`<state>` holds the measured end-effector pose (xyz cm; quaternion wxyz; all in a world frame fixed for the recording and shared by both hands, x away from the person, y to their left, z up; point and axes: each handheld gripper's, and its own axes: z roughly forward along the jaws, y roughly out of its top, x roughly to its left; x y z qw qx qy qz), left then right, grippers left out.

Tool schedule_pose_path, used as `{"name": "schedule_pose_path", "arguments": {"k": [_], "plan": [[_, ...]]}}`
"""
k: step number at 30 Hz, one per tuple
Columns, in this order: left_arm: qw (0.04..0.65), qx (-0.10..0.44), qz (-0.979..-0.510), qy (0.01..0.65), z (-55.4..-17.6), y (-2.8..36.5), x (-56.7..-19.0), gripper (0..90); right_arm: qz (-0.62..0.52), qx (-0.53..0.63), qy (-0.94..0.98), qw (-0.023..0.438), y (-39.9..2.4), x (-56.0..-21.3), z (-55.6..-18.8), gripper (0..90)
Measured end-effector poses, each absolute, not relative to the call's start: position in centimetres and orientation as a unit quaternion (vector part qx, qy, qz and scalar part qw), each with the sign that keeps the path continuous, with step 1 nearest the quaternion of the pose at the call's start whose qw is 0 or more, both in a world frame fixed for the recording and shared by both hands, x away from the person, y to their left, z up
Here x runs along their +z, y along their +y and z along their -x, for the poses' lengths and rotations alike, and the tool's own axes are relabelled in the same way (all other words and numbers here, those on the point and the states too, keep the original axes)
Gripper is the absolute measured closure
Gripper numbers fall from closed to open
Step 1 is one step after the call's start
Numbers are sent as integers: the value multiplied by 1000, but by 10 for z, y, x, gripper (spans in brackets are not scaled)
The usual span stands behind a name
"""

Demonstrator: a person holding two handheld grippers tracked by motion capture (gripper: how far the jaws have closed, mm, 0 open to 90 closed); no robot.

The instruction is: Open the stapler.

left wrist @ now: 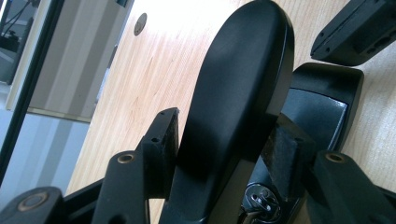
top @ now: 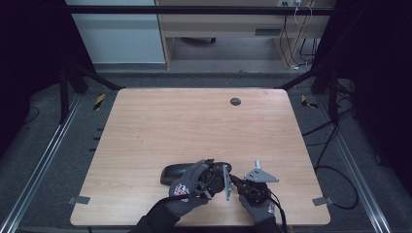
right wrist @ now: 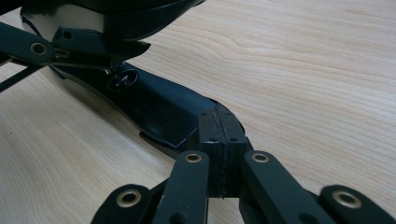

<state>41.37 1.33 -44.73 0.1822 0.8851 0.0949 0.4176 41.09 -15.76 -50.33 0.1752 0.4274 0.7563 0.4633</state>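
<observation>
A black case (top: 176,173) lies on the table (top: 194,121). In the high view it is near the 6 o'clock edge. It is long with round ends. Its lid (left wrist: 238,93) is up and its base (left wrist: 322,107) is flat on the wood.

The left gripper (top: 214,177) is at the 3 o'clock end of the case. In the left gripper view, the lid stands between the two jaws. One pad (left wrist: 163,140) sits at 9 o'clock of the lid and looks right against it. The other pad (left wrist: 285,151) is at 3 o'clock, partly behind the lid's edge. I cannot tell if the pads squeeze the lid or just sit beside it.

The right gripper (top: 236,180) is just at 3 o'clock of the left one. In the right gripper view, its jaws are closed and the pads (right wrist: 223,135) are pushed flat together. Their tips are at the end of the base (right wrist: 159,105). I cannot tell if a thin edge is pinched between them. The lid (right wrist: 130,14) is at 11 o'clock in that view.

A gloved left hand (top: 187,188) and a gloved right hand (top: 257,206) come in from 6 o'clock. A grey plate (top: 261,174) sits on top of the right gripper.

A small dark hole (top: 235,101) is in the table near the 12 o'clock edge, well apart from the case.
</observation>
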Motion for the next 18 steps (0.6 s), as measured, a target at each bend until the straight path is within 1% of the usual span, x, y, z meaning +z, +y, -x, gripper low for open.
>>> {"name": "schedule_pose_path", "arguments": {"k": [18], "plan": [[172, 422, -885, 91, -417, 7, -450, 492, -427, 463, 759, 163, -148, -508, -415, 900]]}}
